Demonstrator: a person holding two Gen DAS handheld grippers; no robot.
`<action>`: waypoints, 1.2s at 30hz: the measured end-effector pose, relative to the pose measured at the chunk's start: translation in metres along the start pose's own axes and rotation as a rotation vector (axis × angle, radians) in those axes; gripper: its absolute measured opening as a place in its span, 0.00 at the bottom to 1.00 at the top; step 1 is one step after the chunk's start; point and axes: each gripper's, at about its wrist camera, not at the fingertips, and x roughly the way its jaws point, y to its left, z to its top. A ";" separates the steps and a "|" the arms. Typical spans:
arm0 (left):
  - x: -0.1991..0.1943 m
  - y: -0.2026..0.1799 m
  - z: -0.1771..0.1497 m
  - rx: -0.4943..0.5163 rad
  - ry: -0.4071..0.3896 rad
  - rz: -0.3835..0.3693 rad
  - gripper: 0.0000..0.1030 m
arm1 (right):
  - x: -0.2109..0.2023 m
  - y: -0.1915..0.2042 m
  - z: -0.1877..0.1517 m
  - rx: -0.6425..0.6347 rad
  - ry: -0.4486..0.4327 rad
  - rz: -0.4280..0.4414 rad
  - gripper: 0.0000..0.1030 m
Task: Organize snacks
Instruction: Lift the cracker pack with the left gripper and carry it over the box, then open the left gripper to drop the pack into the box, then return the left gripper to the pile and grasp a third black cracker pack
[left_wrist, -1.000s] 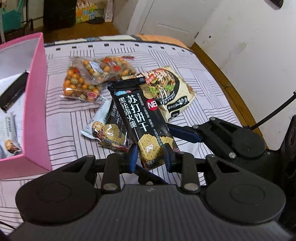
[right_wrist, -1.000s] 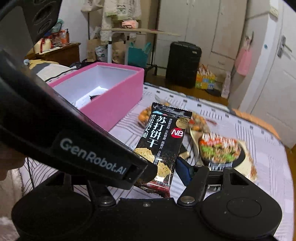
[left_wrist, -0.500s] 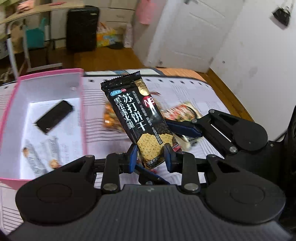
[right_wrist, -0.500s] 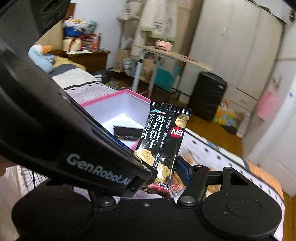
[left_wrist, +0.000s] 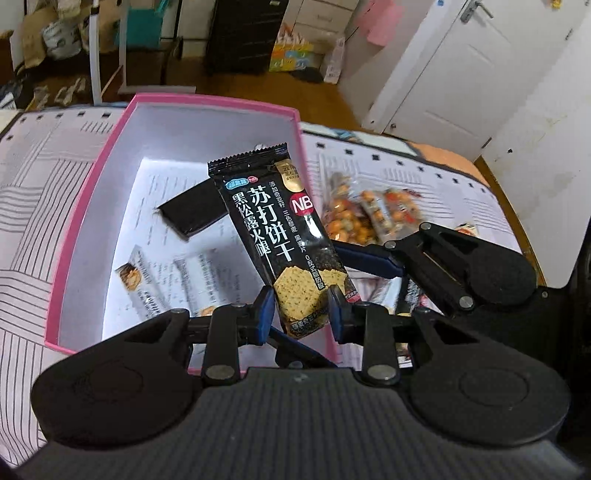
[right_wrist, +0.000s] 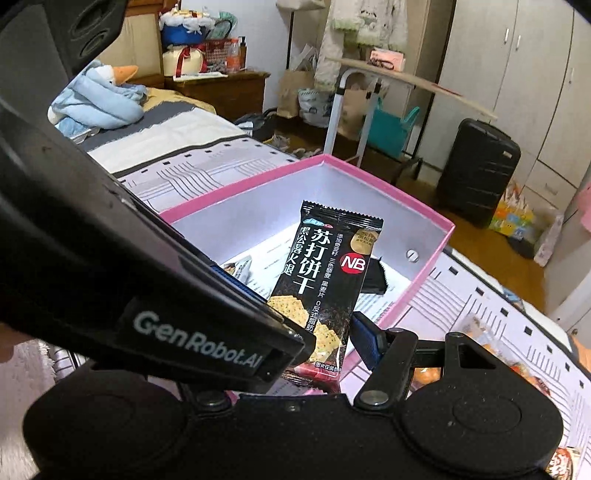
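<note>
A black soda-cracker packet (left_wrist: 280, 243) stands upright between the blue pads of my left gripper (left_wrist: 300, 311), which is shut on its lower end. The packet (right_wrist: 325, 280) hangs over the near part of the open pink box (left_wrist: 207, 99). My right gripper (right_wrist: 303, 317) sits just beside and under the left one. Its jaws stand wide apart, with one blue finger (right_wrist: 365, 338) to the right of the packet and not touching it. Its other finger is mostly hidden behind the left gripper's body. Inside the box lie a black packet (left_wrist: 188, 218) and two pale packets (left_wrist: 147, 275).
Clear bags of orange nuts (left_wrist: 356, 218) lie on the striped bedcover (left_wrist: 44, 192) right of the box. The bed's far edge drops to a wooden floor with a black suitcase (right_wrist: 476, 170), a folding table and a white door (left_wrist: 454, 70).
Both grippers have swung left from the loose snack pile to above the pink box, carrying the cracker packet along. The box now fills the middle of both views.
</note>
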 end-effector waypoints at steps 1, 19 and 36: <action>0.002 0.005 0.000 -0.006 0.008 -0.006 0.27 | 0.004 -0.001 0.004 -0.002 0.002 0.001 0.69; 0.011 0.034 -0.003 -0.080 0.012 -0.006 0.28 | 0.026 0.006 0.013 0.040 0.070 0.028 0.71; -0.016 0.013 -0.008 -0.016 -0.057 -0.012 0.51 | -0.080 -0.031 -0.027 0.194 -0.117 -0.019 0.79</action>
